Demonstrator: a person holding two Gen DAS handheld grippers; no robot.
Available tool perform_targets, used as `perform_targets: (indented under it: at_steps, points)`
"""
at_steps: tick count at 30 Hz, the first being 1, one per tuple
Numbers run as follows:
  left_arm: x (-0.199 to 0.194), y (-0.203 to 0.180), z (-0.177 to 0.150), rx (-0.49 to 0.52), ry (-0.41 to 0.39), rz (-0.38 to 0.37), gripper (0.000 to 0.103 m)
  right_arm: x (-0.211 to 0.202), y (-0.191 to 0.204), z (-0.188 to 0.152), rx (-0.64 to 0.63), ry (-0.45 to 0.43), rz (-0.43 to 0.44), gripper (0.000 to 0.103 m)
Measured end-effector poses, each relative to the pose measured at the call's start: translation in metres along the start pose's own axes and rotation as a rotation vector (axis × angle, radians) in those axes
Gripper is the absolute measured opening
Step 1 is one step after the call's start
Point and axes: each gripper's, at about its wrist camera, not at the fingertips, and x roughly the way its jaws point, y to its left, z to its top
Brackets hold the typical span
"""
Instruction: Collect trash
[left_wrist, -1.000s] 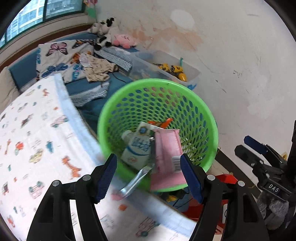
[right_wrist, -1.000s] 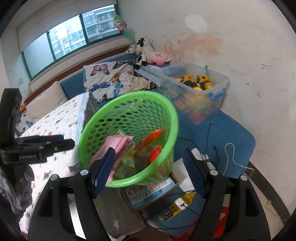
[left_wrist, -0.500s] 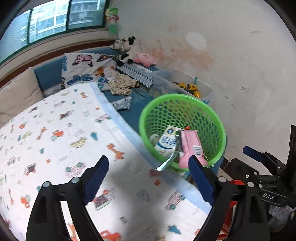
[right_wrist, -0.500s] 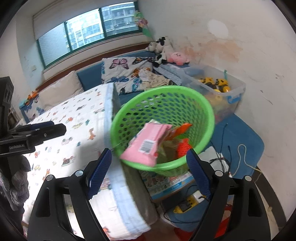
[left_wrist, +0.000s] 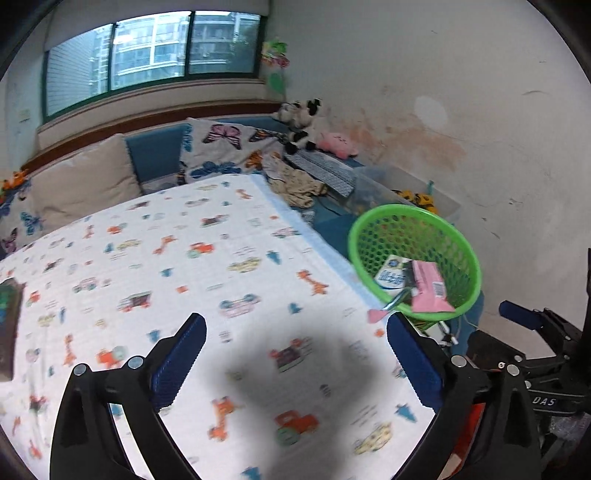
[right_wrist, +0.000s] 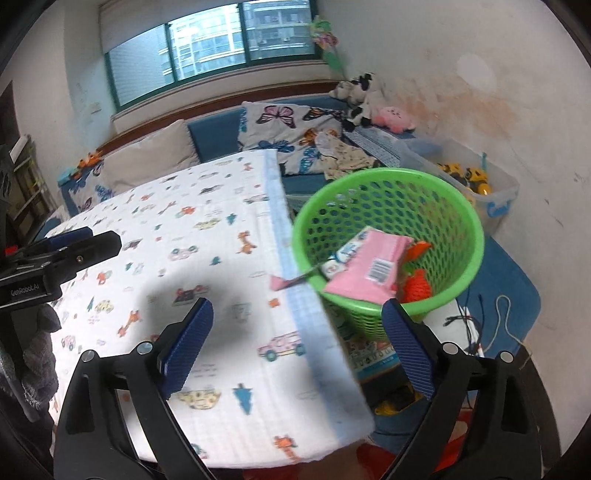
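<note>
- Your left gripper (left_wrist: 295, 363) and right gripper (right_wrist: 297, 345) both hang over the printed cloth (left_wrist: 207, 266) on the tabletop, tilted down at it; jaws of both are opening, nothing between the fingers (left_wrist: 179, 363) of either
- Trash sits in the green basket (left_wrist: 465, 254), off the tabletop's right edge: a pink pack (right_wrist: 369, 267), a white carton (left_wrist: 392, 275) and orange scraps (right_wrist: 417, 286)
- Pink pack leans on the near rim, its long axis running from the rim up and inward; a silvery strip with a pink end (right_wrist: 280, 283) pokes over the rim onto the cloth's blue border
- From the left fingers the basket lies ahead and to the right; from the right fingers it lies just ahead, right of centre. Your right hand is the nearer one
- A dark flat thing (left_wrist: 8, 325) lies at the far left edge of the left view, blurred; cannot tell if it is trash. If it is, your left hand is nearer, and it lies well left of the fingers
- No other loose trash shows on the cloth in either view
- Judgement: the dump looks done; the overhanging strip could slip back out, so a nudge from your right hand may be needed
</note>
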Motion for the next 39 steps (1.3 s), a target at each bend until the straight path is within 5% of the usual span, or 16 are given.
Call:
perform_targets:
  at_steps: [17,39]
  points:
    - [-0.051,0.032,-0.034,-0.056,-0.046,0.131,0.096,-0.014,0.046,-0.010,-0.024,-0.024,0.065,0.096]
    - [-0.082,0.038,-0.066,-0.076,-0.072,0.244,0.096,-0.023,0.057,-0.024,-0.038,-0.044,0.114,0.097]
